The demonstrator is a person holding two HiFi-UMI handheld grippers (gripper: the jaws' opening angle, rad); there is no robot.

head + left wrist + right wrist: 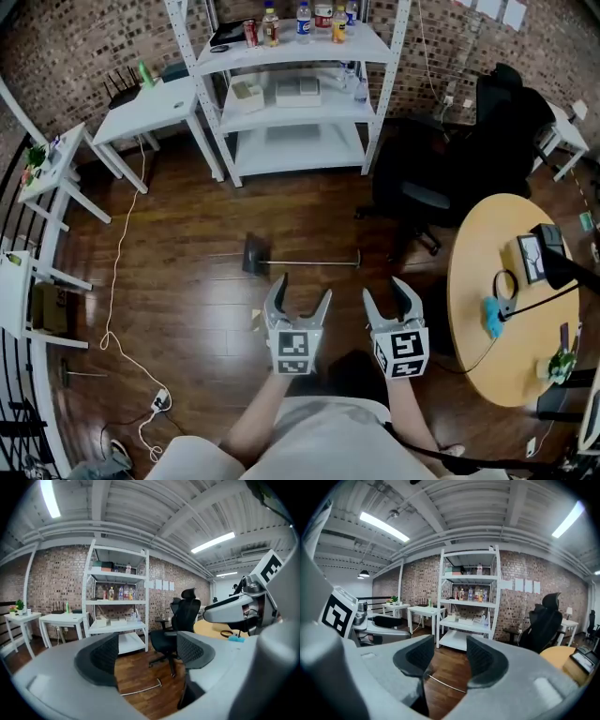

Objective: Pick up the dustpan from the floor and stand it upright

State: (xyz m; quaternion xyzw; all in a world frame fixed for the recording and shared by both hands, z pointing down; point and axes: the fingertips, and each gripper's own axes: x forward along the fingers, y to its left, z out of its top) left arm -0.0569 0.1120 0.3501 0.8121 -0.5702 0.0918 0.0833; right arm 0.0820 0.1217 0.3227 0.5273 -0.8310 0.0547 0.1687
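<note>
Dustpan (257, 256) on floor (187, 281), untouched; left claw (302, 289), right claw (382, 290) spread apart, empty

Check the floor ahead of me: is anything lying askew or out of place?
The long-handled dustpan lies flat on the wood floor before the white shelf unit, handle toward the office chair, not upright. A white cable also trails loose across the floor at left.

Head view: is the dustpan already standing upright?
No, the dustpan lies flat on the wooden floor, its long handle stretched out to the right.
</note>
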